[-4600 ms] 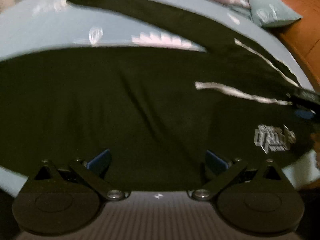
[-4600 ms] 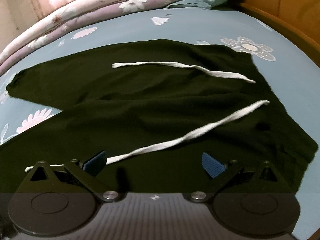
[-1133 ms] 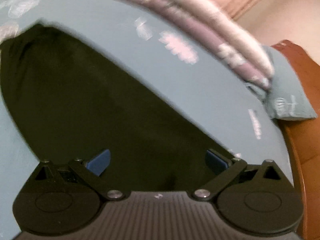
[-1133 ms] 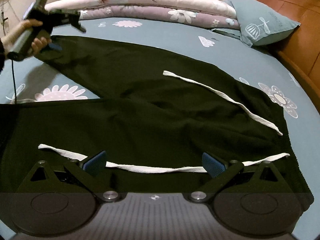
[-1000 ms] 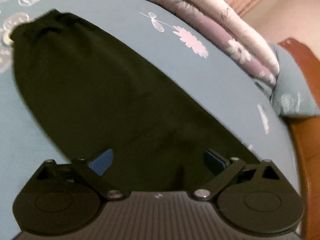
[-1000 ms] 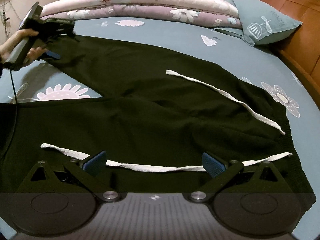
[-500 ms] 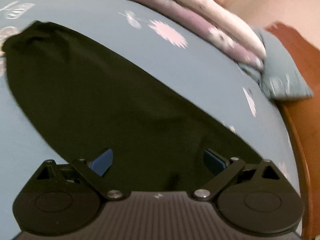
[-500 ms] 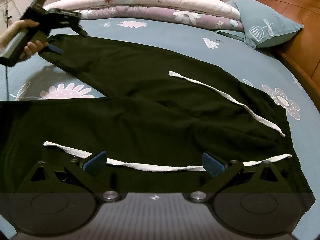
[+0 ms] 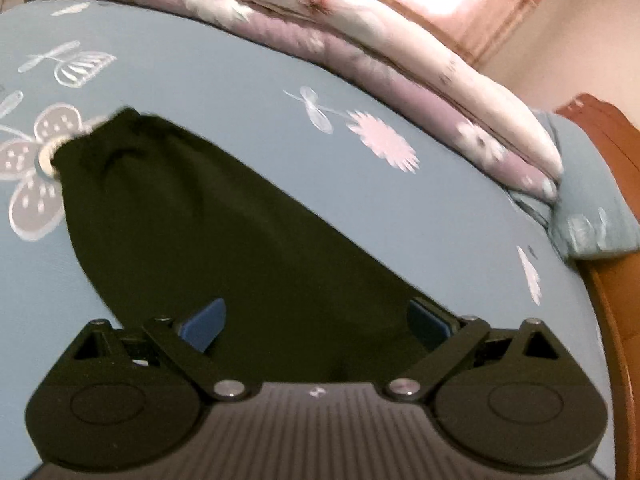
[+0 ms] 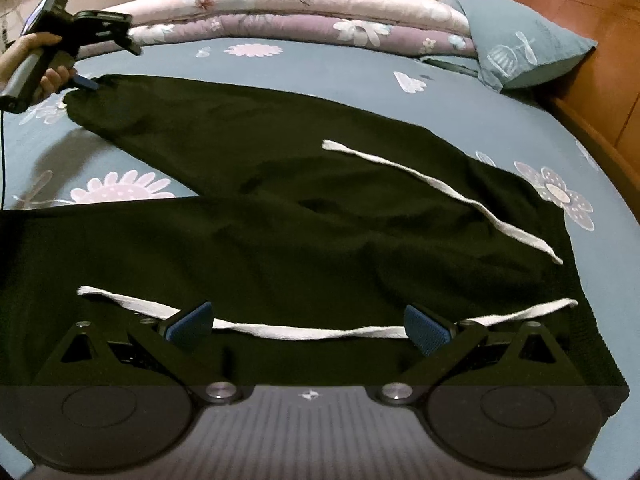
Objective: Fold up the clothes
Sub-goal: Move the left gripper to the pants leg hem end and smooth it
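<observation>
Black trousers (image 10: 320, 208) lie spread on the blue flowered bed sheet (image 10: 328, 68), legs running left and waistband at the right. Two white drawstrings rest on them: one (image 10: 440, 192) slants across the upper part, the other (image 10: 304, 330) runs along the near edge. My right gripper (image 10: 308, 326) is open just over that near drawstring, holding nothing. My left gripper (image 9: 316, 320) is open above the far trouser leg (image 9: 224, 240), whose cuff (image 9: 100, 140) lies up and to the left. In the right wrist view a hand (image 10: 24, 60) holds the left gripper (image 10: 86, 81) by that cuff.
Rolled pink and purple quilts (image 10: 300, 12) lie along the far side of the bed. A blue pillow (image 10: 524, 48) leans on the wooden headboard (image 10: 600, 48) at the right. Bare sheet (image 9: 360, 200) lies beyond the far leg.
The left gripper has shifted slightly over the far leg, so the cuff now sits lower and more to the right in its view. The right gripper and the trousers have hardly moved.
</observation>
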The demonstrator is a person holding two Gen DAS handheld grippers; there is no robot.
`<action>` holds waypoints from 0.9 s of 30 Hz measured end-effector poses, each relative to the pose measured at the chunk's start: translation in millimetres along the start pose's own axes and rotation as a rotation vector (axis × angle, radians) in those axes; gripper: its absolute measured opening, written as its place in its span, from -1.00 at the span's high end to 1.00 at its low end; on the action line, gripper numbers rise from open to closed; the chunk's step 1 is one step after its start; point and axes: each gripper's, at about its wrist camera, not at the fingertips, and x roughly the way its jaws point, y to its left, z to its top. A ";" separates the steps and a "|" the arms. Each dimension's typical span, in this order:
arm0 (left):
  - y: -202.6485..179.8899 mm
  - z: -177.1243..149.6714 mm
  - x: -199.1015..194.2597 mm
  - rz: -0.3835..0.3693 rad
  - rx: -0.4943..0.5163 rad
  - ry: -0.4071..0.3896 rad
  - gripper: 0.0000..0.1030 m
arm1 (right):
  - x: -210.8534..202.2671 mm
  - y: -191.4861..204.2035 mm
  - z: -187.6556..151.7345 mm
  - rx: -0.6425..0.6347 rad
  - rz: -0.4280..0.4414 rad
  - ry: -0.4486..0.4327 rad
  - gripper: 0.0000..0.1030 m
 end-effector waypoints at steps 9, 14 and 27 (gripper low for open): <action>55.7 19.3 37.9 0.138 -0.082 -0.032 -0.90 | 17.2 -6.9 1.5 0.046 0.016 0.051 -1.00; 70.6 20.9 25.8 0.168 -0.165 -0.068 -0.89 | 17.2 -7.6 1.1 0.051 0.007 0.050 -1.00; -111.8 -74.1 20.8 -0.115 0.184 0.157 -0.89 | 6.5 -6.1 -0.8 0.043 0.005 0.014 -1.00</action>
